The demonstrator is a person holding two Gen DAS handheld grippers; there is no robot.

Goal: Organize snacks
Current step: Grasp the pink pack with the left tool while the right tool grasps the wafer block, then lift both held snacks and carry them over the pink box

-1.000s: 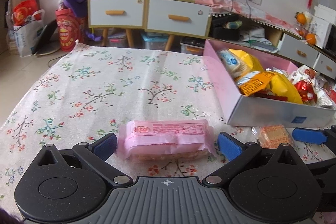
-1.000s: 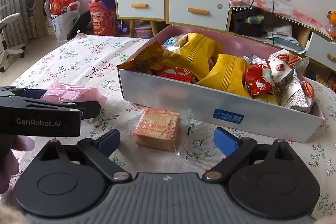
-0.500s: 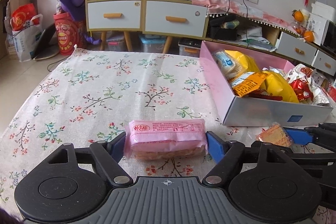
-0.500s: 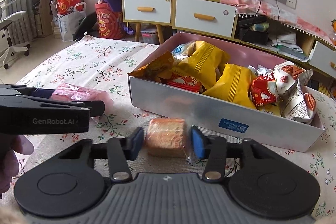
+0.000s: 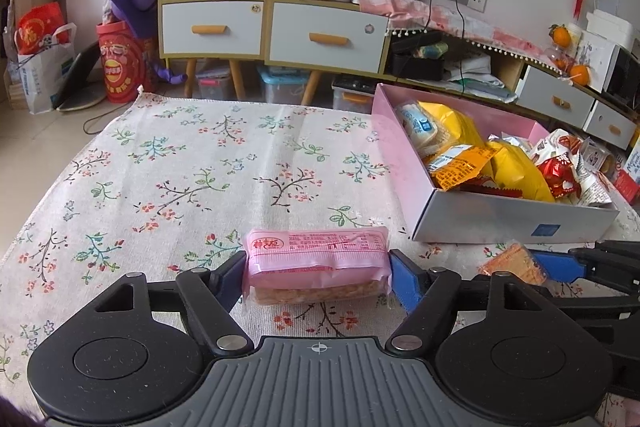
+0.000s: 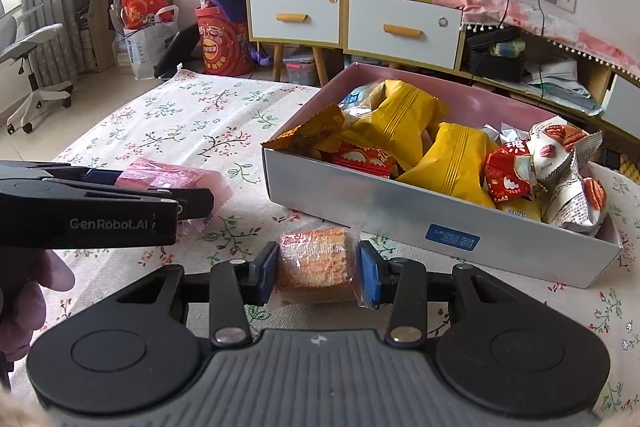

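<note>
A pink wafer packet [image 5: 316, 251] lies on the floral tablecloth [image 5: 200, 167], lengthwise between the blue pads of my left gripper [image 5: 318, 275]. The jaws are closing and both pads press on the packet's ends. To its right, my right gripper [image 6: 318, 273] is shut on a small clear pack of orange crackers [image 6: 314, 259], which rests on the cloth just in front of the snack box [image 6: 400, 203]. That pink-lined box holds several yellow, orange, red and nut-print snack bags. In the right wrist view my left gripper [image 6: 192, 199] reaches in from the left over the pink packet [image 6: 172, 175].
A hand [image 6: 24, 299] holds the left gripper at the lower left. Beyond the table stand a drawer cabinet [image 5: 272, 31] with a fan, a red bucket [image 5: 120, 67] and bags on the floor. Bare cloth stretches left of the box.
Both grippers went from wide open around their snacks to closed on them. The left pads came in onto the pink packet's ends, the right pads onto the cracker pack. Both hands stayed put.
</note>
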